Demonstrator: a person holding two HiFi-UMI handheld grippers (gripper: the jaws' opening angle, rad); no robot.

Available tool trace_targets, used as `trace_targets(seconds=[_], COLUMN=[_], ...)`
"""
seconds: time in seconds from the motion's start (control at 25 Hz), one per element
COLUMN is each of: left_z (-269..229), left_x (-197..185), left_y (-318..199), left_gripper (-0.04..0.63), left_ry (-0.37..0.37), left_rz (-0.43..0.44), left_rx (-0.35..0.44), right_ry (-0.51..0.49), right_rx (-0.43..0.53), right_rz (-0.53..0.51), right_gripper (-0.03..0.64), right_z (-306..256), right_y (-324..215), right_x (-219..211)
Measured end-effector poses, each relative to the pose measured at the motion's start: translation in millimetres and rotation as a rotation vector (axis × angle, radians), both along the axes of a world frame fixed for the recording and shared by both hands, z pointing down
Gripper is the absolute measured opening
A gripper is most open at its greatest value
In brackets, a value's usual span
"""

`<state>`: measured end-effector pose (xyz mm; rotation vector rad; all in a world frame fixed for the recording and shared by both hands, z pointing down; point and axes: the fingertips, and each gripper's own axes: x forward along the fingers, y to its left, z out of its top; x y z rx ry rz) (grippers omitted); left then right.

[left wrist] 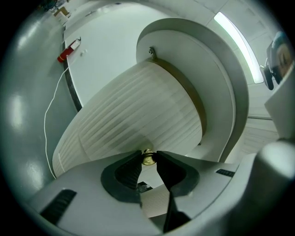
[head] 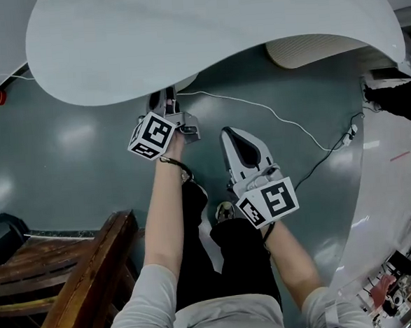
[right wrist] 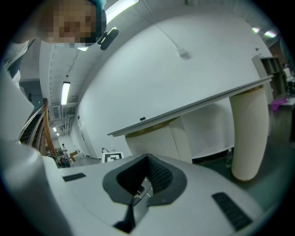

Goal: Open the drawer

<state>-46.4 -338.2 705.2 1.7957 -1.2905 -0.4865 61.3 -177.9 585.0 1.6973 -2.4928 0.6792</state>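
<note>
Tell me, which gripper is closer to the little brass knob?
Left. The left gripper grips the brass knob between its jaws; the right gripper hangs back from it, shut and empty.

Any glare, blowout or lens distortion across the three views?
Head view: soft glare patches on the glossy grey-green floor. Left gripper view: dark fisheye corners, long ceiling light strip blown out, small brass knob sharp. Right gripper view: same dark rim, ceiling tube lamp bright, no motion blur.

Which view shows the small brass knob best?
The left gripper view: the brass knob sits centred between the left claw's tips. The head view hides it under the white tabletop; the right gripper view faces elsewhere.
</note>
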Motion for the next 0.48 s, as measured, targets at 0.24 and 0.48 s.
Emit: trace_targets(seconds=[0.24,0.48], left_z=[-1,0], left_x=[0,1], left_y=[-1,23], left_gripper=[0.103,0.101], left_ry=[-0.02,-0.028], left_rz=[0.019,0.03], left_rx=[-0.037,-0.053], right_ry=[-0.004,-0.001], right_rx=[-0.014,-0.024], right_rz=[-0.032,-0.05], right_gripper=[0.011,0.011], right_z=[-7,-14], right_y=[4,9], right_x=[-11,-15])
